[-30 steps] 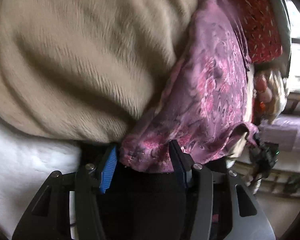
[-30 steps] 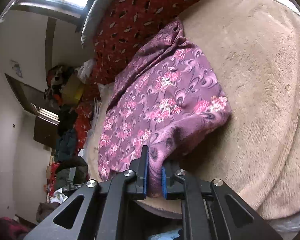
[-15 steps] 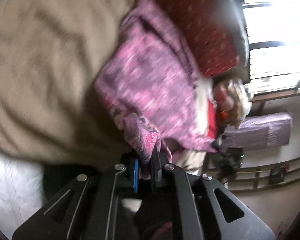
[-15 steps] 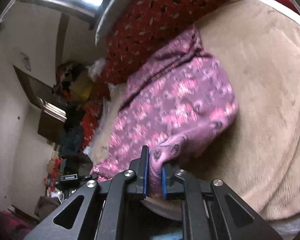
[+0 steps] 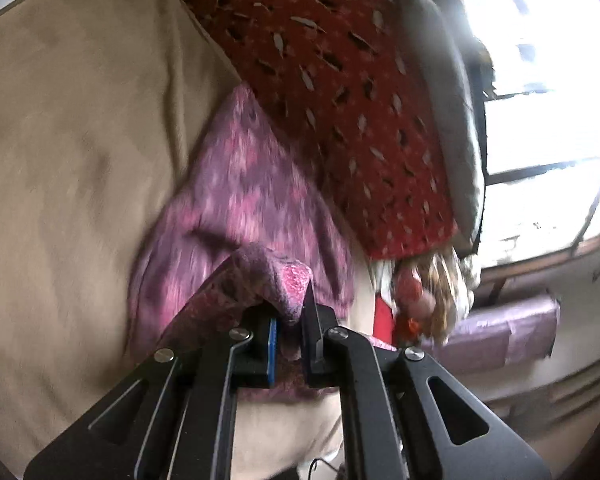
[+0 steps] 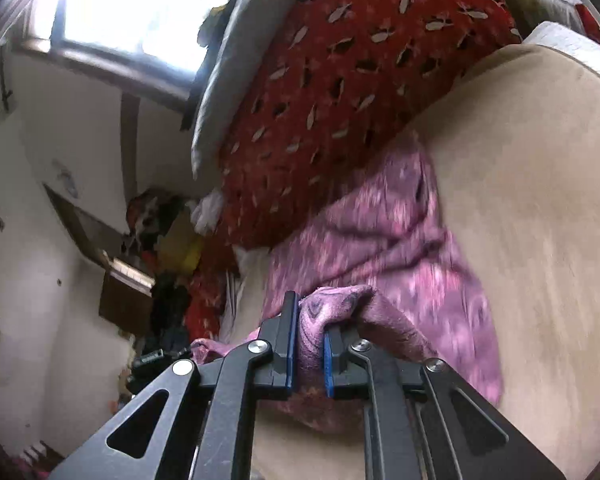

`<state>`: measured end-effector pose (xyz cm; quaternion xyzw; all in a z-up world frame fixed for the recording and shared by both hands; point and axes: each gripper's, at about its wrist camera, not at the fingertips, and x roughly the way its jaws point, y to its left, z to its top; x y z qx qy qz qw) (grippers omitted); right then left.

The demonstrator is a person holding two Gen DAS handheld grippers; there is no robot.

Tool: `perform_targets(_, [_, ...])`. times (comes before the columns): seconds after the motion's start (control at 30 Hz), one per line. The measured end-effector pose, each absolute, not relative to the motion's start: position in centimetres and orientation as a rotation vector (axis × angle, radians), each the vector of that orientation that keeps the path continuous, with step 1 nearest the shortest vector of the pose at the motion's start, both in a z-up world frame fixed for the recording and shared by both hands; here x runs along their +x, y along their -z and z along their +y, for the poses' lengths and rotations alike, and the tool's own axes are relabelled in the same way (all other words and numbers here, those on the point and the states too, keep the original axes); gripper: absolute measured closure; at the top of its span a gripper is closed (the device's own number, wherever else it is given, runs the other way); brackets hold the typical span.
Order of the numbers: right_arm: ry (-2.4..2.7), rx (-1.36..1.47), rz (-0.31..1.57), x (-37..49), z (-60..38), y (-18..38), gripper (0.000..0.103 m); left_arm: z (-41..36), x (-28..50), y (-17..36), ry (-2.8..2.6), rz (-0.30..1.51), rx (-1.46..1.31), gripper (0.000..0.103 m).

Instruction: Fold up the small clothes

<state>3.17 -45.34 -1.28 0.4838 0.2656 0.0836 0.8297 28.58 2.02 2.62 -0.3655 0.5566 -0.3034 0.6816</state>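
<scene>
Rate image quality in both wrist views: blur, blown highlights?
Left wrist: purple floral garment motion-smeared, fingers sharp, window blown out at right. Right wrist: the garment is smeared the same way, window clipped at top left, red patterned pillow fairly crisp. Fisheye bends the edges of both.

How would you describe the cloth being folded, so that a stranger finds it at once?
Find the wide beige blanket. Beside the red patterned cushion lies a purple garment, pinched by both grippers. Its pink flowers set it apart.

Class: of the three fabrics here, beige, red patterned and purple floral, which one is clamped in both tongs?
The purple floral garment, pinched by both tongs.
</scene>
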Motion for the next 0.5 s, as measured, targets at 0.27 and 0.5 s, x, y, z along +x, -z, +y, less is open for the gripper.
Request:
perform_targets(0.27, [-0.078,1.131,0.491,14.0,-49.6,5.2,0.093,-2.3,39.9,1.2,0.579,1.287,-0.889,0.097])
perform_targets(0.5, [0.094,1.249,0.608,20.0,-52.9,10.3,0.088,-5.5,46.1,5.9,0.415,1.403,-0.87,0.096])
